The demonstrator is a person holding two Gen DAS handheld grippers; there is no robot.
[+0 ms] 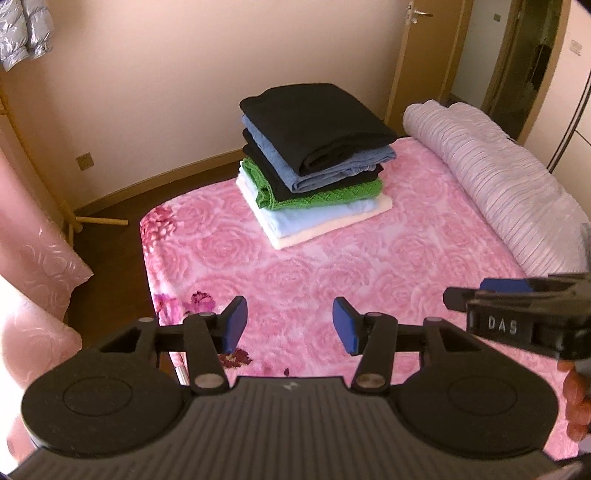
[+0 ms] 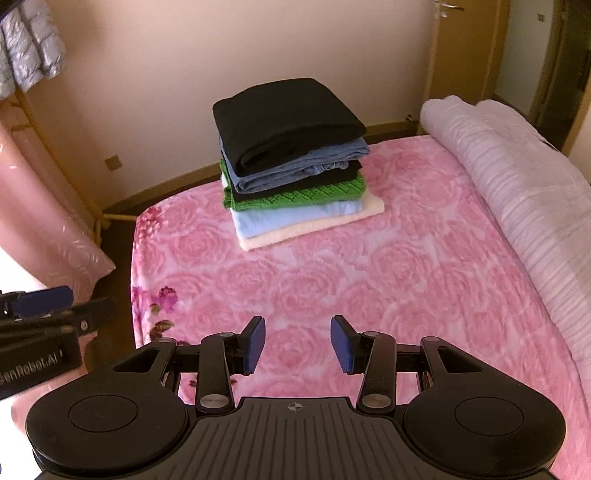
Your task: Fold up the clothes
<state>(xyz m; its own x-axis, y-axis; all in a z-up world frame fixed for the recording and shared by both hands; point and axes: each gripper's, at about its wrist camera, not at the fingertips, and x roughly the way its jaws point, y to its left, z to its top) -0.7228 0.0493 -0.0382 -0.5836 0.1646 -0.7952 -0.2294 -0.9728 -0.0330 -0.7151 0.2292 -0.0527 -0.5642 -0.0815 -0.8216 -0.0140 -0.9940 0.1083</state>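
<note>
The silver padded jacket (image 1: 26, 31) is cut off at the frame's upper left corner; the striped lilac bedding roll (image 1: 498, 177) runs out of view to the right of the stack; the hand (image 1: 576, 402) holding the right gripper (image 2: 297, 341) shows only as a sliver. The stack of folded clothes (image 1: 314, 158) sits on the pink rose blanket (image 1: 314, 280) toward its far edge: black on top, then blue, black, green knit, pale blue, cream; edges roughly aligned. The left gripper (image 1: 290, 324) and the right gripper hover nearer than the stack, jaws spread, pinching nothing.

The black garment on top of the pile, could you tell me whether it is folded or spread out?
Folded. The black garment lies as a compact doubled rectangle, rounded fold edge facing the camera, squarely atop the stack.
</note>
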